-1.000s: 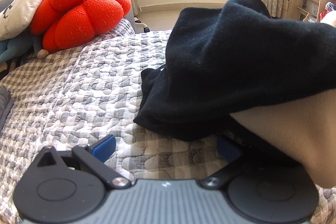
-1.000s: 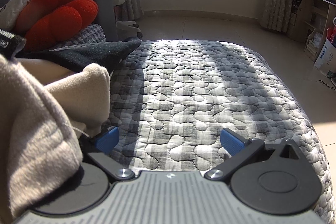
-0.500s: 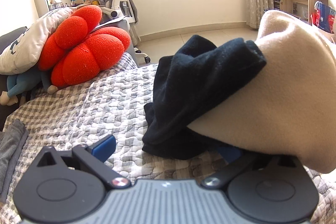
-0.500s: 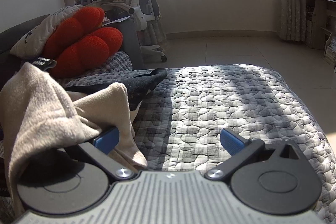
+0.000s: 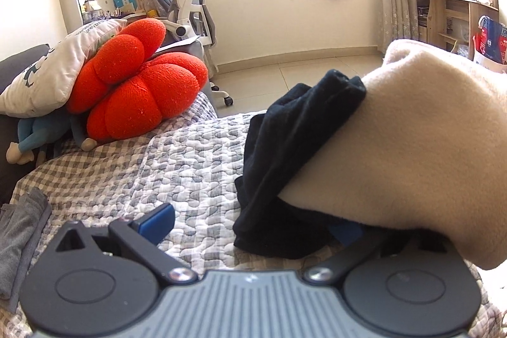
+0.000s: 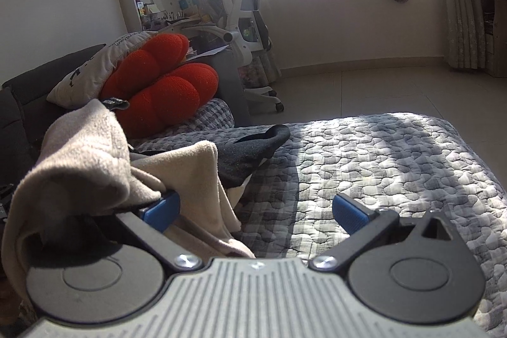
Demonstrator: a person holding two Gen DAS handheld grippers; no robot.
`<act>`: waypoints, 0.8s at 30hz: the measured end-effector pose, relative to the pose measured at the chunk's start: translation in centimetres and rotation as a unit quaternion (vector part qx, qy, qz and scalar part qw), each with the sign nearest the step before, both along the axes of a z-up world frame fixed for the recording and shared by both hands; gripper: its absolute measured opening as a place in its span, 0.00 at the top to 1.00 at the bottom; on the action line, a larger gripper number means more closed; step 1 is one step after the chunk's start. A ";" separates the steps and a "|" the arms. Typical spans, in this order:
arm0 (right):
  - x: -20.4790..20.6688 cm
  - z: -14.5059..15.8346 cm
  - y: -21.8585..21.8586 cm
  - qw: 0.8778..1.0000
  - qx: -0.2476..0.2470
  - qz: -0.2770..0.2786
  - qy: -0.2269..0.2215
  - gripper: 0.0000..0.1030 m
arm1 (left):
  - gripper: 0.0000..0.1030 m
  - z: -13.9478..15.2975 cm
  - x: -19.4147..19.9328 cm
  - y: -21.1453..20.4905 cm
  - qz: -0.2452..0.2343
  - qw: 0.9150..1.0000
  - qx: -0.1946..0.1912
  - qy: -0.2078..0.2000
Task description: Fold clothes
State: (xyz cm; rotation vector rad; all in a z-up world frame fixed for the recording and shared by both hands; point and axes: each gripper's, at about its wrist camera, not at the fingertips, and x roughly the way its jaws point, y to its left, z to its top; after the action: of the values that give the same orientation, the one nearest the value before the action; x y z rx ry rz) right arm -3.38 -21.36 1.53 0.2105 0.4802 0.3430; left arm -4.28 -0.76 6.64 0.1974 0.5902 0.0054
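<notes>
Both jaws wide apart, left gripper [image 5: 250,227] & right gripper [image 6: 256,211] just draped w/ the beige-black fleece [image 5: 412,148]. Soft, floppy, prob light; grab an edge/hem.

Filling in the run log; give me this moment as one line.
left gripper: open, garment draped over one finger | right gripper: open, likewise | beige-and-black fleece garment: bunched, lifted off quilted bedspread | fold: unfinished
</notes>
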 end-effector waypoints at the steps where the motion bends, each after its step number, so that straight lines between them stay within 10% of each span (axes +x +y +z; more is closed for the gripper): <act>1: 0.0 0.0 0.2 1.000 0.006 0.006 0.001 0.00 | 0.00 0.1 0.1 0.2 0.002 1.000 -0.001 0.000; 6: 0.0 -0.1 1.1 0.999 0.037 0.034 0.004 0.12 | 0.00 -0.1 0.7 1.1 0.007 1.000 0.000 0.000; 14: 0.7 0.6 5.3 0.994 0.065 0.087 0.008 0.87 | 0.00 1.5 2.8 6.9 0.056 0.997 -0.058 0.009; 24: 1.0 2.0 3.4 0.995 0.051 0.057 -0.069 0.82 | 0.00 2.2 3.4 12.3 0.081 0.984 -0.156 0.010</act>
State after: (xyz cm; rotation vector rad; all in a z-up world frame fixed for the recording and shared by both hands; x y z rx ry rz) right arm -2.35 -18.00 3.51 0.2574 0.3393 0.4906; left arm -0.92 11.51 8.86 -0.1564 0.6176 0.0689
